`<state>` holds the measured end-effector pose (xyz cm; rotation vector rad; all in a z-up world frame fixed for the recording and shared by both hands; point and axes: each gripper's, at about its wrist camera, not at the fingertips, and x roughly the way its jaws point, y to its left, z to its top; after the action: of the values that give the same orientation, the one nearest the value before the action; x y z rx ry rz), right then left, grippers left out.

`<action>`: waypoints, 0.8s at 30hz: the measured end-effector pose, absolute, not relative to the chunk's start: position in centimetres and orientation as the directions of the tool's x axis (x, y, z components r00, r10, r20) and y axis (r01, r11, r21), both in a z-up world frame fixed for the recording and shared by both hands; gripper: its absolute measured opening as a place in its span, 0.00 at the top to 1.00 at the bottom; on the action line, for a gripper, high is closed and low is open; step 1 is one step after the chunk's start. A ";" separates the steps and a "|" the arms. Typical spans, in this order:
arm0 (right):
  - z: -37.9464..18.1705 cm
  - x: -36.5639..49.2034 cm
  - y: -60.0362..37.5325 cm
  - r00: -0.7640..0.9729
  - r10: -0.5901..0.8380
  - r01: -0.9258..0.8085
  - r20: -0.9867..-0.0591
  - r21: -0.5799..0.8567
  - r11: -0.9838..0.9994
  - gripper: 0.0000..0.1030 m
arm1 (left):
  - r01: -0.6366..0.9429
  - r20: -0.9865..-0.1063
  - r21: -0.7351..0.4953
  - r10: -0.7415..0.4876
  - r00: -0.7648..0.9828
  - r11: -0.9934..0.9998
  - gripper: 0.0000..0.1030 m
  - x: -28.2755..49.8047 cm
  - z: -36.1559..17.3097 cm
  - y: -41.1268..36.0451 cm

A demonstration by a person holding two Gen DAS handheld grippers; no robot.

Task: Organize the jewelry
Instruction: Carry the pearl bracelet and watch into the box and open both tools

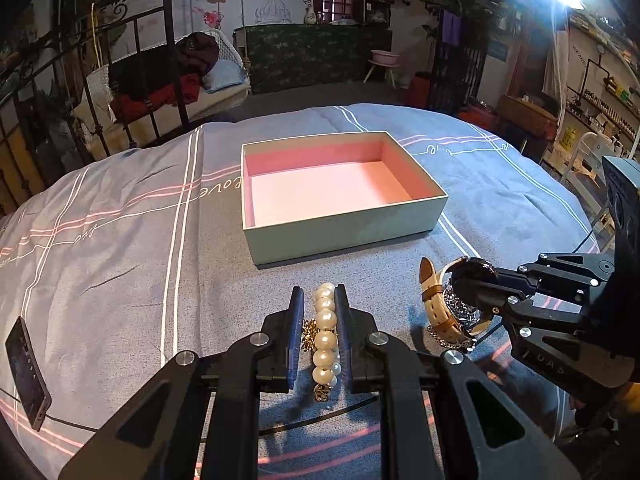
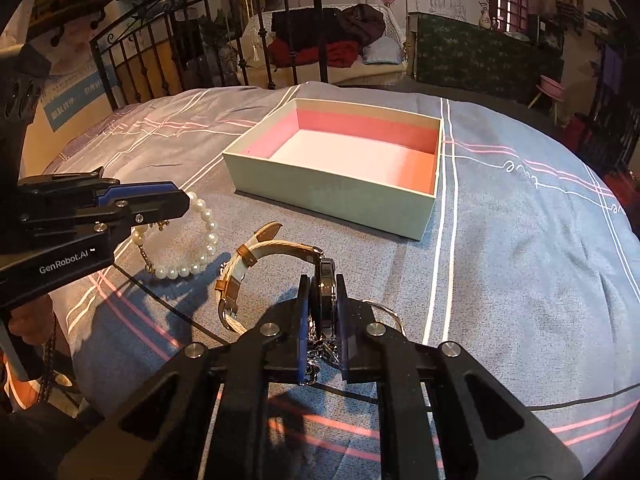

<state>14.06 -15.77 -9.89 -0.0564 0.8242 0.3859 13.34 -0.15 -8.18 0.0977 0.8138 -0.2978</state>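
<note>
Pearl beads on a white strung bracelet point(image 1: 325, 334) sit clamped between the narrow left tongs point(image 1: 320, 336), the strand running lengthwise along the fingers, with small gold charms hanging at its near end. In the right wrist view the rest of the loop droops from those tongs toward the grey striped bedspread point(image 2: 520, 240); whether it touches the cloth I cannot tell. The right tongs point(image 2: 323, 312) are likewise drawn in tight, gripping the dark round case of a wristwatch with a cream and tan leather strap point(image 2: 256, 256). The case stands on edge between the pads, the strap arches away to the left, and a silver chain point(image 2: 318, 354) dangles just beneath, apparently caught in the same grip.

What the next move turns on is the pale green open box with a pink lining point(image 1: 340, 188). It lies on the bed beyond both pairs of tongs, with nothing inside it. From the left tongs it sits almost straight ahead, its near wall facing them squarely. From the right tongs it lies ahead too, a little to the left, turned so that one corner points at them. Its long axis runs left to right across the bed. Judging by this, both loads need only a lift and a forward carry over the near wall, and the left hand looks to have the straighter line.
</note>
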 end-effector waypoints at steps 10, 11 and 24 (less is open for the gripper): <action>-4.9 16.5 -16.9 0.710 0.321 -0.358 -0.626 0.072 0.931 0.88 | 0.296 -0.652 -0.035 -0.246 0.717 0.954 0.85 15.2 -4.1 0.1; -4.3 16.9 -16.9 0.720 0.318 -0.359 -0.617 0.061 0.931 0.88 | 0.294 -0.643 -0.034 -0.246 0.725 0.955 0.85 15.7 -3.7 0.0; -1.8 26.7 -16.8 0.725 0.297 -0.331 -0.621 0.064 0.941 0.88 | 0.301 -0.670 -0.094 -0.284 0.686 0.949 0.85 24.9 -2.5 -2.0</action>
<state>26.69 -16.81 -1.76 -0.0525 0.6758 0.3467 24.88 -2.00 -2.48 0.0240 0.7464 -0.3273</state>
